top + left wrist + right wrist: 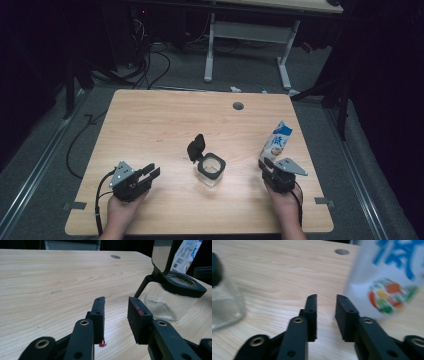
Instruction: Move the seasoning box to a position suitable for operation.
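Observation:
A clear glass jar [211, 171] with a black rim stands at the table's middle front, its black hinged lid [196, 147] flipped up and open. In the left gripper view the jar [172, 298] is ahead to the right. A white and blue carton [276, 141] stands at the right. My left gripper [152, 173] rests on the table left of the jar, jaws open with nothing between them [116, 312]. My right gripper [264, 165] sits just in front of the carton [387, 277], jaws open and empty [325, 312]. The jar's glass [224, 307] shows at the left of the right gripper view.
The wooden table [165, 120] has a round grey cable hole [238, 106] near its far edge. Beyond it on the grey floor are cables [150, 65] and the white legs of another desk [247, 45]. A hand holds each gripper at the table's near edge.

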